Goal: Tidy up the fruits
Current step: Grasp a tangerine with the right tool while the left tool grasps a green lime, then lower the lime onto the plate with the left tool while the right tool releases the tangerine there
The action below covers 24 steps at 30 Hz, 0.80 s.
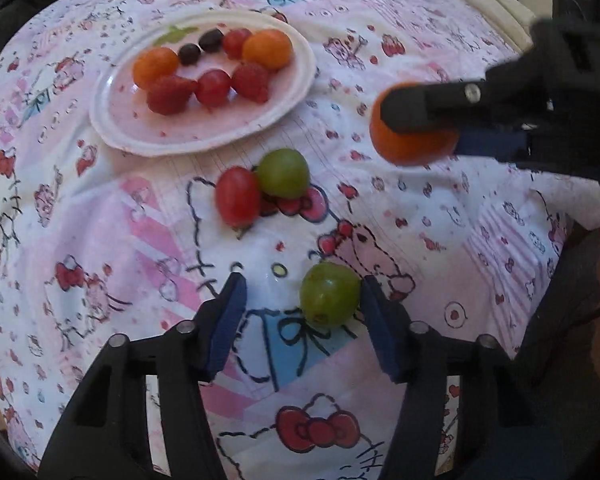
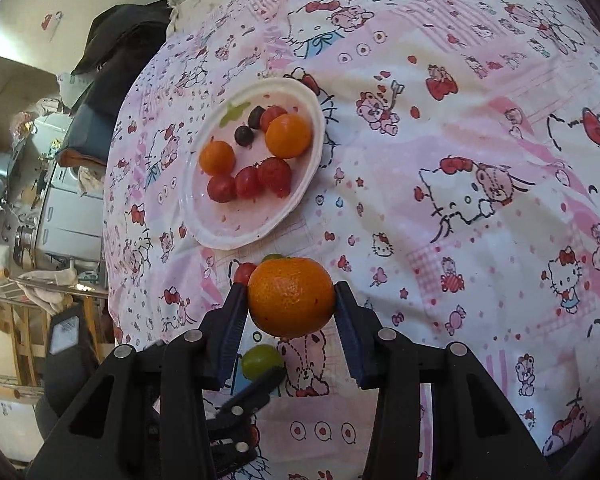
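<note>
The right gripper (image 2: pixel 291 300) has its jaws clenched on a glossy, dimpled mandarin orange (image 2: pixel 291 297) held above the bedsheet (image 2: pixel 440 128); the left gripper's (image 1: pixel 304 304) jaws stand released around a green grape (image 1: pixel 329 294) lying there.

Two wrist fisheyes, angled steeply down, close, sharing plate (image 1: pixel 100 120) (image 2: pixel 196 224)

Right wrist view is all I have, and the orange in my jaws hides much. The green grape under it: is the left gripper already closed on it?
Observer: No. In the left wrist view the green grape lies between the open fingers of the left gripper, close to one pad, with a clear gap to the other.
Operator: And what lies behind my orange?
Observer: A red grape and a second green grape lie touching on the cloth, just short of the plate.
</note>
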Tool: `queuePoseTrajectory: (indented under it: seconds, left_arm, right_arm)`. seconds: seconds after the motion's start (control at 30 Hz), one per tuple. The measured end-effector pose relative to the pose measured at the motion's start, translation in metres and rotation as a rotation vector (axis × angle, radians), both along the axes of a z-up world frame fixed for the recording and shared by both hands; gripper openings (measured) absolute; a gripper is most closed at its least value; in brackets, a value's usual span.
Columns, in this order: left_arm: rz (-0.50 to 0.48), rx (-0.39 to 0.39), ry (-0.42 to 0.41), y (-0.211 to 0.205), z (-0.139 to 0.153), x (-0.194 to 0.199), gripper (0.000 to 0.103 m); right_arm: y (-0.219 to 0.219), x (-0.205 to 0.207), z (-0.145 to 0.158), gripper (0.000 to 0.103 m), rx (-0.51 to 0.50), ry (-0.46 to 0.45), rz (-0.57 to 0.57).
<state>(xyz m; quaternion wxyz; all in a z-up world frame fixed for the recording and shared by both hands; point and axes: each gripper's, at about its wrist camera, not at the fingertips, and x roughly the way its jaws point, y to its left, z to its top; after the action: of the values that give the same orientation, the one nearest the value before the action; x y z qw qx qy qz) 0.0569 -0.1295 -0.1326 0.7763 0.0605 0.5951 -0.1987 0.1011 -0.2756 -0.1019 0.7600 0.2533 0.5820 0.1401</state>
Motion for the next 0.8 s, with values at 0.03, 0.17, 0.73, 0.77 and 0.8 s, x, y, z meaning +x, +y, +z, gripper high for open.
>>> queuePoseTrajectory:
  seconds: [0.03, 0.17, 0.73, 0.77, 0.8]
  left_arm:
    - [-0.014, -0.001, -0.014, -0.002, 0.001, -0.002, 0.042]
    - [-0.052, -0.025, -0.005, -0.009, 0.004, -0.005, 0.025]
    - [0.269, -0.077, -0.194, 0.084, 0.071, 0.011, 0.024]
    - [0.288, -0.072, -0.214, 0.094, 0.077, 0.012, 0.024]
    - [0.311, -0.067, -0.239, 0.101, 0.085, 0.015, 0.024]
  right_arm:
    - [0.000, 0.000, 0.001, 0.046, -0.002, -0.001, -0.001]
    - [-0.002, 0.000, 0.004, 0.046, -0.002, -0.013, -0.002]
    - [-0.012, -0.007, 0.026, 0.046, 0.033, -0.090, -0.035]
    - [-0.012, -0.006, 0.028, 0.046, 0.036, -0.101, -0.036]
    - [-0.011, -0.005, 0.032, 0.046, 0.041, -0.113, -0.035]
